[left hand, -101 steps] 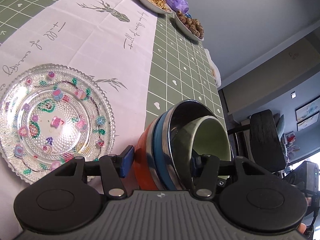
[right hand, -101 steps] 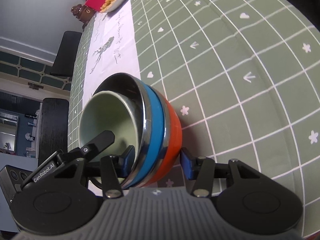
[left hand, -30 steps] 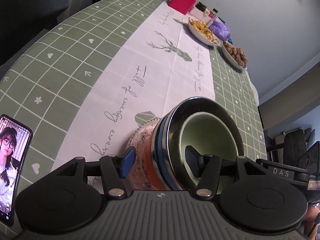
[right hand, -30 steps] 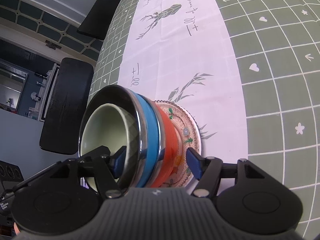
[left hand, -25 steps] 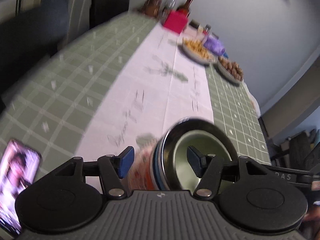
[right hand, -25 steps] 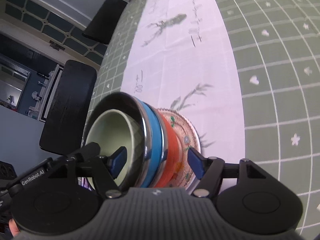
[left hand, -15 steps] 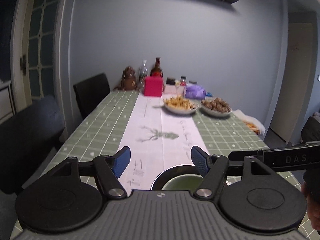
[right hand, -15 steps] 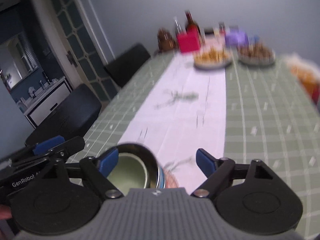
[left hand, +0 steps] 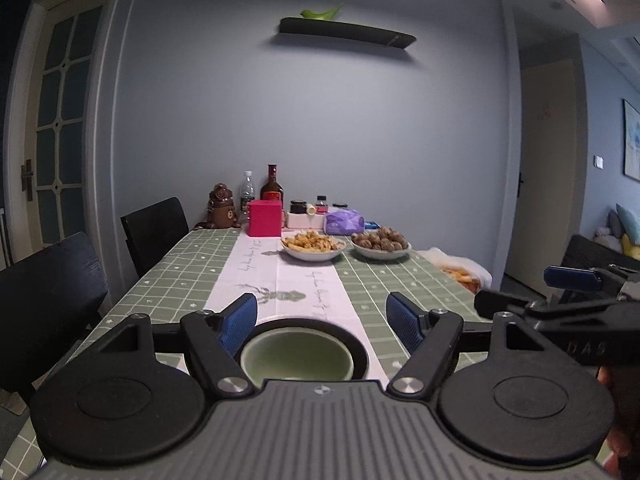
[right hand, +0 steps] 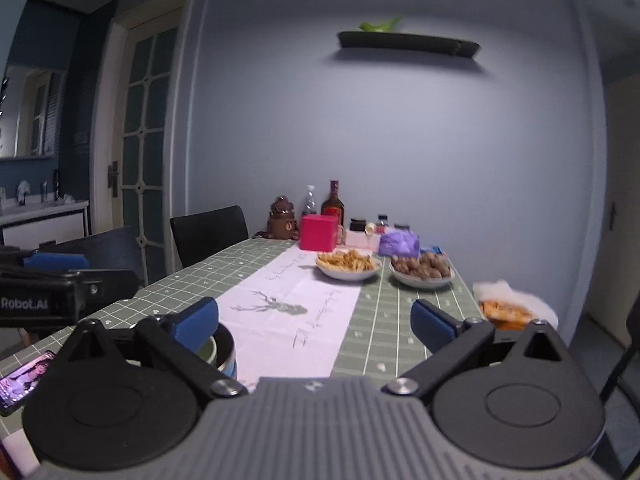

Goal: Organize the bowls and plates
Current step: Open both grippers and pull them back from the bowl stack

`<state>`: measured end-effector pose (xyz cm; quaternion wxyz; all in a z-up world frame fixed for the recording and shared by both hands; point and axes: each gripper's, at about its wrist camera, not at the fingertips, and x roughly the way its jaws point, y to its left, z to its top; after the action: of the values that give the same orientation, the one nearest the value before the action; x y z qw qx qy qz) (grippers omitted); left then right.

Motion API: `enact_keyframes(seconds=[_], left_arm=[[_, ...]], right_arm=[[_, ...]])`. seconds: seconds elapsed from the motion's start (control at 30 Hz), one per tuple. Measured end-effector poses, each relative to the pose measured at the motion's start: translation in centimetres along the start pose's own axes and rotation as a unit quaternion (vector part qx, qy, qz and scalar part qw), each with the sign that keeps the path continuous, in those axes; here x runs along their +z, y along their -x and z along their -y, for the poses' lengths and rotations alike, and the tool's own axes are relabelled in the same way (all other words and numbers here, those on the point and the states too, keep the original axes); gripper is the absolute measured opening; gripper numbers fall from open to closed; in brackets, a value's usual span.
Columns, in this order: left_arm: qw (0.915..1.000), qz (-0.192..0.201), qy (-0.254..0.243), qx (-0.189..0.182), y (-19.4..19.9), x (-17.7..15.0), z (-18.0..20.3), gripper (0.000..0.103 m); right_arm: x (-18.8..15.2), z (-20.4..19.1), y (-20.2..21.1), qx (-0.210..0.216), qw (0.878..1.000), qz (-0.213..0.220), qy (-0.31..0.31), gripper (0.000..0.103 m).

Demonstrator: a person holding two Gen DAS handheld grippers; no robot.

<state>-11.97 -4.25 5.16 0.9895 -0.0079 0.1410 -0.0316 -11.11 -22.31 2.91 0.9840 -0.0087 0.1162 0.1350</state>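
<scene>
The stacked bowls (left hand: 298, 354), clamped a second ago, are no longer being held: the left gripper (left hand: 322, 322) and right gripper (right hand: 316, 326) are being opened wide above them. The stack is being left on the surface (left hand: 376, 280) below the fingers, largely hidden by both gripper bodies, its plate unseen.

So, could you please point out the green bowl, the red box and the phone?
green bowl (left hand: 296, 358): left wrist view, inside bottom.
red box (left hand: 264, 218): left wrist view, front face.
phone (right hand: 24, 376): right wrist view, lit screen.
</scene>
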Motion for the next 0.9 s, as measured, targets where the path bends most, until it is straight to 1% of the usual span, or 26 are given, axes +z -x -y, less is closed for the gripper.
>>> enact_keyframes(seconds=[0.1, 0.13, 0.2, 0.27, 0.33, 0.37, 0.47, 0.53, 0.6, 0.67, 0.8, 0.9], left_arm=[[0.9995, -0.025, -0.019, -0.01, 0.1, -2.1, 0.6, 0.089], [0.999, -0.036, -0.02, -0.013, 0.0, -2.8, 0.7, 0.091], [0.9978, -0.062, -0.016, -0.017, -0.5, -4.3, 0.9, 0.092], [0.9957, -0.091, -0.018, -0.009, -1.2, -5.5, 1.1, 0.092], [0.9923, -0.12, -0.027, -0.011, -1.9, -6.7, 1.2, 0.092], [0.9907, -0.133, -0.022, -0.013, -2.2, -7.1, 1.0, 0.092], [0.9861, -0.166, 0.003, 0.005, -2.9, -8.3, 0.0, 0.092], [0.9833, -0.18, 0.013, 0.021, -2.8, -8.7, -0.7, 0.092], [0.981, -0.19, 0.024, 0.027, -2.7, -8.8, -1.2, 0.092], [0.9811, -0.19, 0.028, 0.026, -2.3, -8.9, -1.5, 0.092], [0.9843, -0.173, 0.004, 0.036, -2.0, -8.9, -1.1, 0.092], [0.9842, -0.174, 0.008, 0.03, -2.2, -8.7, -1.0, 0.092]], right_arm=[[-1.8, 0.7, 0.8, -0.006, 0.999, -0.023, -0.031, 0.1], [-2.3, 0.5, 1.1, -0.004, 0.999, -0.031, -0.036, 0.1], [-3.3, 0.2, 1.5, -0.002, 0.998, -0.042, -0.038, 0.1], [-4.5, -0.1, 1.8, -0.008, 0.998, -0.054, -0.037, 0.1], [-5.9, -0.3, 1.9, -0.015, 0.997, -0.07, -0.044, 0.1], [-6.4, -0.3, 1.8, -0.016, 0.995, -0.081, -0.05, 0.1], [-7.7, 0.0, 1.5, -0.019, 0.991, -0.112, -0.07, 0.1], [-8.3, 0.1, 1.4, -0.027, 0.989, -0.121, -0.075, 0.1], [-8.4, 0.0, 1.1, -0.038, 0.989, -0.125, -0.068, 0.1], [-8.6, -0.1, 1.0, -0.044, 0.989, -0.124, -0.064, 0.1], [-8.6, -0.6, 1.1, -0.036, 0.991, -0.118, -0.057, 0.1], [-8.6, -0.8, 1.0, -0.033, 0.991, -0.117, -0.049, 0.1]])
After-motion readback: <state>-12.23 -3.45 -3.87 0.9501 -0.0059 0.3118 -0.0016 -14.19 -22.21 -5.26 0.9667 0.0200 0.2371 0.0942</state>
